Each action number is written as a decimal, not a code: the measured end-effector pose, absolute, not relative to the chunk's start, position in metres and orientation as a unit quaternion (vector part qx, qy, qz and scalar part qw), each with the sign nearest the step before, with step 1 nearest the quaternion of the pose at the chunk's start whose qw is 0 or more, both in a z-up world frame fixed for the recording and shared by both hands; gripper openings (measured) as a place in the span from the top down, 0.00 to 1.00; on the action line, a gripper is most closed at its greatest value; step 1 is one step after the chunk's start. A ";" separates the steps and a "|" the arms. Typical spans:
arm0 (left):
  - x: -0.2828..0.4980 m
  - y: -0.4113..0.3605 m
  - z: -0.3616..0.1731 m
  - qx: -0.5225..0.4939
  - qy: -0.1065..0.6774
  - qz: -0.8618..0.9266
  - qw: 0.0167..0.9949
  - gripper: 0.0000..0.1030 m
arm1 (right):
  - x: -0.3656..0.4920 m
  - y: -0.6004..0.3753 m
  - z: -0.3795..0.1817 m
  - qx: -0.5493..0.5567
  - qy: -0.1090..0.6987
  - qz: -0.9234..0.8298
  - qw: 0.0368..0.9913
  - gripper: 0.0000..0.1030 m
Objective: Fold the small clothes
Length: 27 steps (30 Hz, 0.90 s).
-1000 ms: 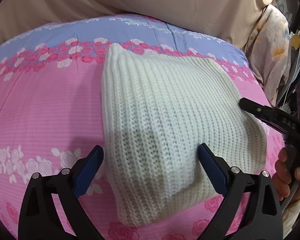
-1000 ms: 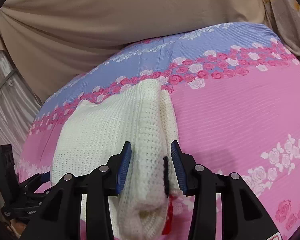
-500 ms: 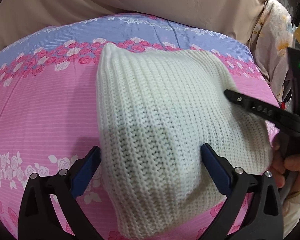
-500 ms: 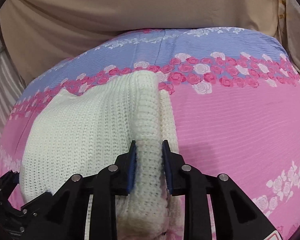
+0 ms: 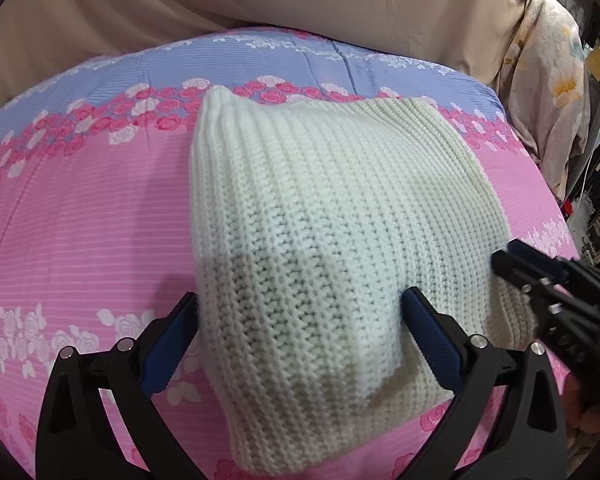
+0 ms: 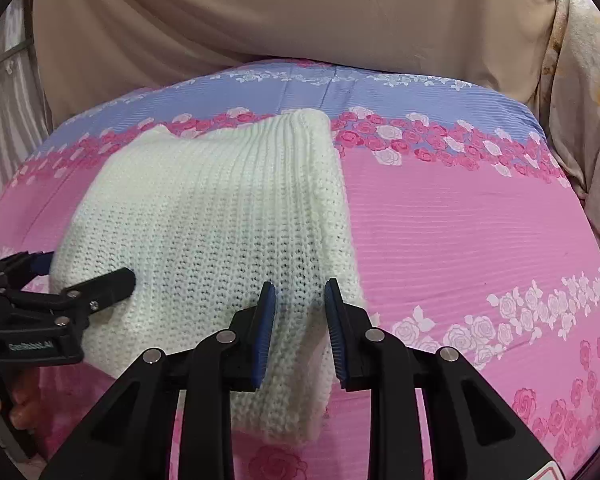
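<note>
White knit garment (image 6: 204, 216) pinched in right gripper (image 6: 300, 320); left gripper (image 5: 300, 344) spread.

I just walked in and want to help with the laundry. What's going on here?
A person with a gripper in each hand is folding a cream knitted garment on a pink floral bedspread. The right gripper is clamped on a bunched edge of the knit. The left gripper is spread wide across the near end, not pinching it.
</note>
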<state>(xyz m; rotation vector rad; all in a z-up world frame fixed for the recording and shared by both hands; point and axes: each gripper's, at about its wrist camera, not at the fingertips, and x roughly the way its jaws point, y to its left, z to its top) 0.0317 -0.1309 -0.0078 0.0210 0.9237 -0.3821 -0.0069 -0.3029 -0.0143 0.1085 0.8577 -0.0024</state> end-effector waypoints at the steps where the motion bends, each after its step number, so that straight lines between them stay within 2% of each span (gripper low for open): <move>1: 0.030 -0.130 -0.005 0.012 0.440 -0.183 0.879 0.06 | -0.011 -0.305 -0.008 0.059 0.409 0.007 0.911 0.77; 5: 0.029 -0.130 -0.006 0.009 0.443 -0.183 0.877 0.06 | -0.007 -0.310 -0.032 0.044 0.438 -0.012 0.898 0.74; 6: 0.029 -0.130 -0.008 0.007 0.447 -0.183 0.876 0.06 | -0.005 -0.311 -0.041 0.044 0.445 -0.021 0.894 0.69; 7: 0.029 -0.131 -0.009 0.006 0.449 -0.183 0.874 0.06 | -0.005 -0.315 -0.046 0.060 0.448 -0.018 0.892 0.59; 12: 0.026 -0.134 -0.002 0.019 0.441 -0.180 0.879 0.06 | -0.013 -0.335 -0.034 0.146 0.428 0.008 0.892 0.61; 14: 0.028 -0.135 -0.002 0.016 0.444 -0.178 0.878 0.06 | -0.011 -0.340 -0.035 0.163 0.430 0.013 0.888 0.57; 16: 0.031 -0.135 -0.003 0.009 0.448 -0.175 0.877 0.06 | -0.008 -0.341 -0.040 0.170 0.441 0.011 0.881 0.47; 19: 0.036 -0.137 -0.004 -0.002 0.455 -0.171 0.874 0.05 | -0.001 -0.337 -0.047 0.169 0.450 0.008 0.877 0.37; 27: 0.054 -0.136 -0.012 -0.035 0.480 -0.177 0.859 0.04 | 0.019 -0.343 -0.061 0.227 0.458 0.045 0.858 0.26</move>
